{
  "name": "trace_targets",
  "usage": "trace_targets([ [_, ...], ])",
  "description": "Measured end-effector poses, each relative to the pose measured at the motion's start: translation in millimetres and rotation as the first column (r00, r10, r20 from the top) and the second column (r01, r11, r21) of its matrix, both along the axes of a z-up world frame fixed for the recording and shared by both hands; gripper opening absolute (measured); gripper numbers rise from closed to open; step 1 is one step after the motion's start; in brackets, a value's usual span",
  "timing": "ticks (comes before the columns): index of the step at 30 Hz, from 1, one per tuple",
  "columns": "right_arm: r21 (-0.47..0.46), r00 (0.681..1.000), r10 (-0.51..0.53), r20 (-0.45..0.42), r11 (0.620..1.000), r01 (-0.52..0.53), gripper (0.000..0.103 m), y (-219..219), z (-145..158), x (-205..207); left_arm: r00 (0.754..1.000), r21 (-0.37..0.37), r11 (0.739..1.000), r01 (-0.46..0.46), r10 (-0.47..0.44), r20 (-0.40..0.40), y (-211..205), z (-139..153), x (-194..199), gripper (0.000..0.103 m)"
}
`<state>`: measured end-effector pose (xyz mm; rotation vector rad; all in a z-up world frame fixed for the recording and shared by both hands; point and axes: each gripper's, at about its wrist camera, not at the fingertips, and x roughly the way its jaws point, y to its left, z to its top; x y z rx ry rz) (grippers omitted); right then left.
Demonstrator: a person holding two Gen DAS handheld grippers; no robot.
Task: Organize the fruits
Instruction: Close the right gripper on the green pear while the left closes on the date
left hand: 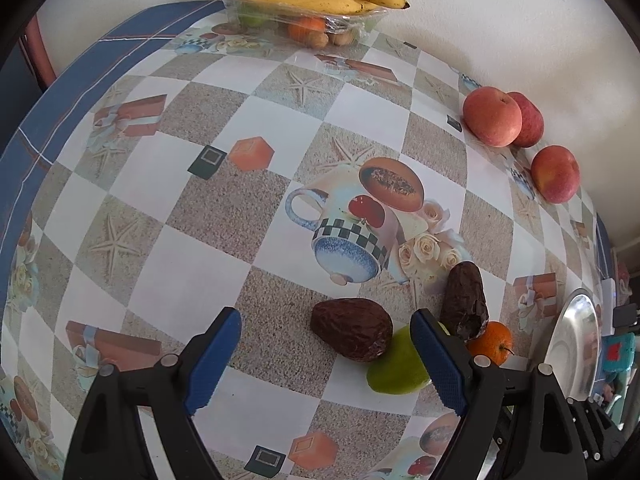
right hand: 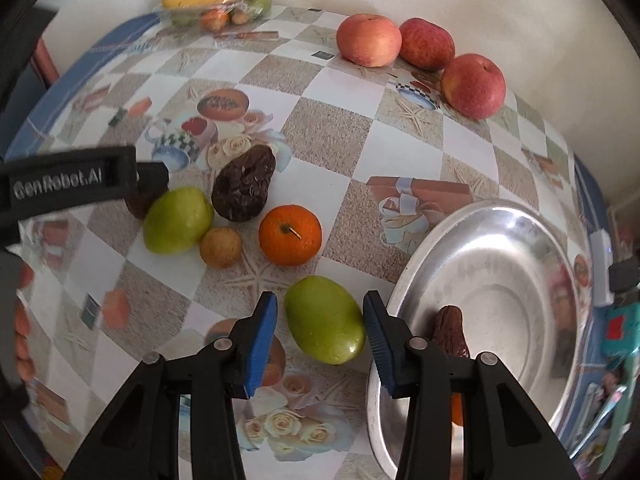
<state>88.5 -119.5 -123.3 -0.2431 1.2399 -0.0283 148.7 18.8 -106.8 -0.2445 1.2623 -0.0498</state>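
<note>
My right gripper (right hand: 320, 330) stood wide open with a green fruit (right hand: 325, 320) lying on the desk (right hand: 340, 136) between its jaws, untouched on the left side, nearly against the right one. Its long axis ran slantwise across the gap. The metal plate (right hand: 500, 292) sat just right of it. My left gripper (left hand: 326, 344) was also open and empty, farther off near a dark avocado (left hand: 352, 334).

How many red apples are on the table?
3, all along the wall at the far side of the table: two apples touch each other, and the third apple sits a little apart to their right. None seems hidden.
</note>
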Motion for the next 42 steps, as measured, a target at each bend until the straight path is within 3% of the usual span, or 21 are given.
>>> trace_targets([
  [7, -0.059, 1.000, 0.024, 0.000, 0.998, -0.024, 0.043, 4, -4, -2, 1.000, -0.004, 1.000, -0.002, 0.002, -0.006, -1, -2, 1, 0.088],
  [13, -0.021, 1.000, -0.004, -0.002, 1.000, 0.004, 0.043, -1, 5, 2, 1.000, -0.011, 1.000, -0.005, 0.005, -0.006, 0, -3, 1, 0.087],
  [15, 0.037, 1.000, -0.025, -0.003, 0.999, 0.025, 0.043, -6, 8, 5, 1.000, -0.013, 1.000, -0.006, 0.006, -0.006, 0, -3, 1, 0.087],
  [22, 0.258, 0.999, -0.047, -0.015, 0.965, 0.049, 0.043, -11, 12, 7, 1.000, -0.036, 0.999, -0.005, 0.005, -0.006, 0, -3, 1, 0.078],
  [25, 0.262, 0.999, -0.033, -0.001, 0.965, 0.032, 0.043, -3, 16, 2, 1.000, -0.049, 0.999, -0.008, 0.007, -0.008, 1, -4, 2, 0.075],
  [32, 0.274, 1.000, -0.027, 0.010, 0.961, 0.023, 0.043, -1, 16, 3, 1.000, -0.090, 0.996, -0.002, 0.000, -0.020, -1, -5, 2, 0.048],
  [42, 0.290, 0.998, -0.057, 0.019, 0.956, 0.049, 0.043, -8, 21, 0, 0.999, -0.080, 0.996, -0.026, 0.025, -0.021, 2, -2, 0, 0.048],
])
